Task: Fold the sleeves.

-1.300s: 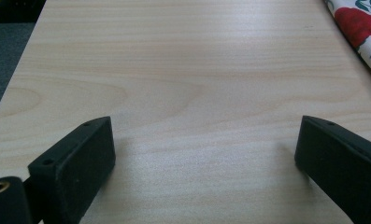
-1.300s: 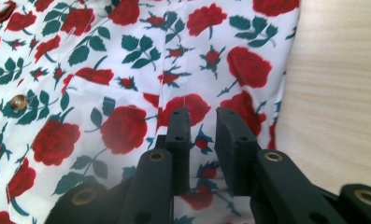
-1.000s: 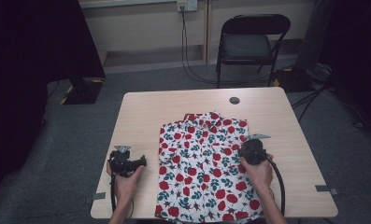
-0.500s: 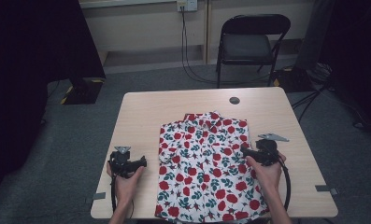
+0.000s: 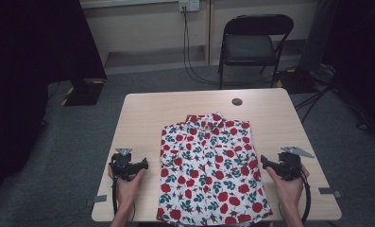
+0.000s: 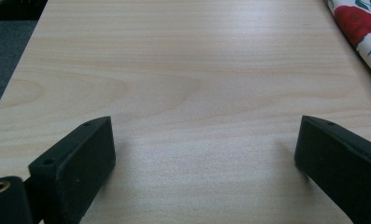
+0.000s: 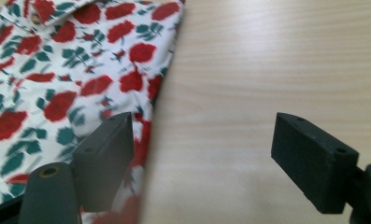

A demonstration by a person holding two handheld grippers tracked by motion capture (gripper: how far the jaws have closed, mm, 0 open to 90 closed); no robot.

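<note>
The right tongs have just been opening, and now their jaws stand wide with nothing between them. A moment ago they sat on the shirt's right side; now they have slid off toward the right edge of the desk, just beside the cloth. I think they let the shirt go, so this fold looks done. The left tongs are wide open too, holding nothing, over bare wood near the left edge, and they have stayed put. The rose shirt lies flat in the middle, collar toward the far edge, its bottom hem at the near edge.
</note>
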